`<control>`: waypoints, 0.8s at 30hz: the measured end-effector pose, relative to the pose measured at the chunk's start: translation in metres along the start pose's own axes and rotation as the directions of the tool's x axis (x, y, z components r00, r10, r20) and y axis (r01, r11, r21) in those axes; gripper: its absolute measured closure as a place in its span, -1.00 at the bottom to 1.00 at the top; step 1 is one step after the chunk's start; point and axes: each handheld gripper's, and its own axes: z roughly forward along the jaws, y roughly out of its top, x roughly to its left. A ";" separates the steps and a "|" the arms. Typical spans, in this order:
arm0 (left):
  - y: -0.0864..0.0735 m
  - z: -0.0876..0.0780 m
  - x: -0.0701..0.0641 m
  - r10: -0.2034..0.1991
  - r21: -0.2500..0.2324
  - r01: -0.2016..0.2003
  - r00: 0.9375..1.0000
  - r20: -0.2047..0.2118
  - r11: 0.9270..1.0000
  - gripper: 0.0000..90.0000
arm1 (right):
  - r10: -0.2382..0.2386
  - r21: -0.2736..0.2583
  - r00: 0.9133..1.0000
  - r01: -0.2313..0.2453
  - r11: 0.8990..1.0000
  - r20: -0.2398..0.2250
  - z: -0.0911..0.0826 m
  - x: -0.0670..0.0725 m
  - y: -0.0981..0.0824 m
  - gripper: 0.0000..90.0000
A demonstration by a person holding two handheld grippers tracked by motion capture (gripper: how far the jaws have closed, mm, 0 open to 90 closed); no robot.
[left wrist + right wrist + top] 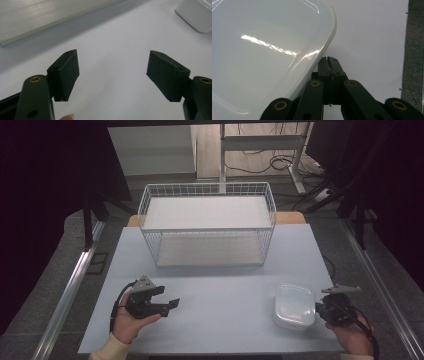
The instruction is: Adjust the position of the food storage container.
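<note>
A white lidded plastic container (294,306) lies on the pale table (215,290) at the front right. My right gripper (320,308) sits at the container's right edge, held by a hand. In the right gripper view its jaws are pressed together right beside the rounded rim of the container (267,50), and my right gripper (328,61) has nothing between its pads. My left gripper (169,299) rests in a hand at the front left, pointing right. Its jaws stand wide apart over bare table in the left gripper view, so my left gripper (112,75) is empty, with the container's corner (197,15) far off.
A white two-level wire rack (207,222) stands at the back middle of the table. An aluminium rail (70,290) runs along the left side and another rail (382,290) along the right. Cables lie on the floor behind.
</note>
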 end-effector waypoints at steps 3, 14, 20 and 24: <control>0.000 0.000 0.000 0.000 0.000 0.000 1.000 -0.001 1.000 -0.43 | -0.010 0.003 1.000 0.010 1.000 -0.005 0.002 0.004 0.004 0.99; 0.000 0.002 0.000 -0.003 0.005 0.003 1.000 -0.005 1.000 -0.43 | -0.059 -0.006 0.996 0.059 0.998 -0.062 0.011 0.027 0.020 0.99; 0.001 -0.004 0.003 -0.012 -0.012 0.012 1.000 -0.003 1.000 -0.43 | -0.119 -0.003 0.987 0.120 0.993 -0.104 0.019 0.056 0.035 0.99; 0.001 -0.006 0.005 -0.012 -0.016 0.012 1.000 -0.003 1.000 -0.43 | -0.140 -0.005 0.982 0.140 0.990 -0.127 0.024 0.071 0.043 0.99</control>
